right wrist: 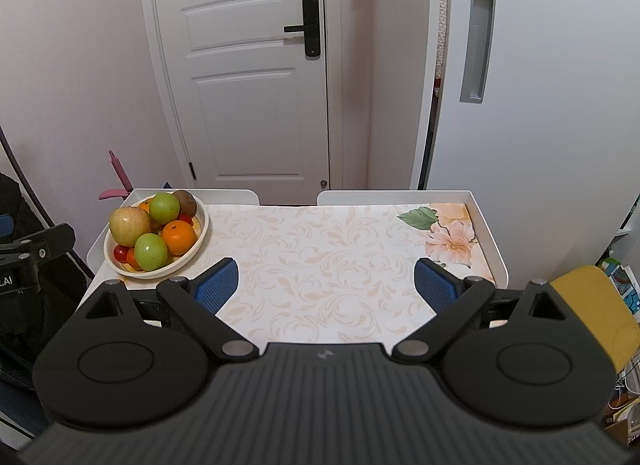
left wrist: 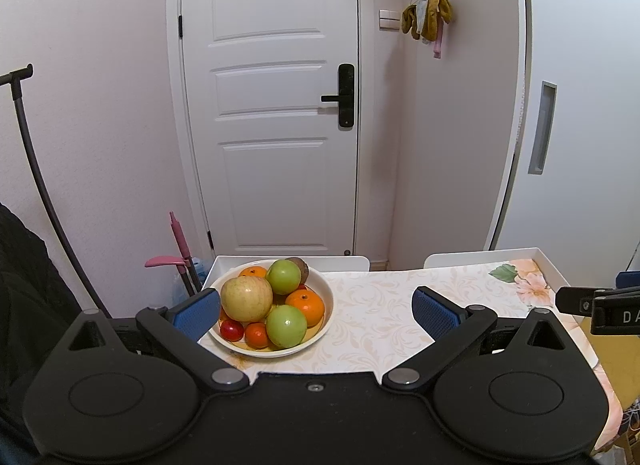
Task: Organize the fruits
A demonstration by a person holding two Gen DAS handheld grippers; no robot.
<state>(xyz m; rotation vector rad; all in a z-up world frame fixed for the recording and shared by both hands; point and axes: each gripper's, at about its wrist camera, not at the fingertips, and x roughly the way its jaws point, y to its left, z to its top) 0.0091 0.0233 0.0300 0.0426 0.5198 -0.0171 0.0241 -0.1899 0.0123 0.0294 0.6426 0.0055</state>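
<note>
With all the fruit, apples, oranges and small red ones, heaped in the shallow cream bowl point(left wrist: 326, 297) at the surface's point(right wrist: 320, 265) left corner, both the left hand-held gripper point(left wrist: 316, 311) and right hand-held gripper point(right wrist: 326, 283) hover spread and empty, so any grasp should take a top fruit gently.

"DA" on right tool point(left wrist: 600, 311); ".AI" on left tool point(right wrist: 24, 261).

Fruits point(right wrist: 152, 225) in bowl point(right wrist: 199, 243), table's point(right wrist: 320, 265) far-left corner; door point(right wrist: 244, 65) behind.
</note>
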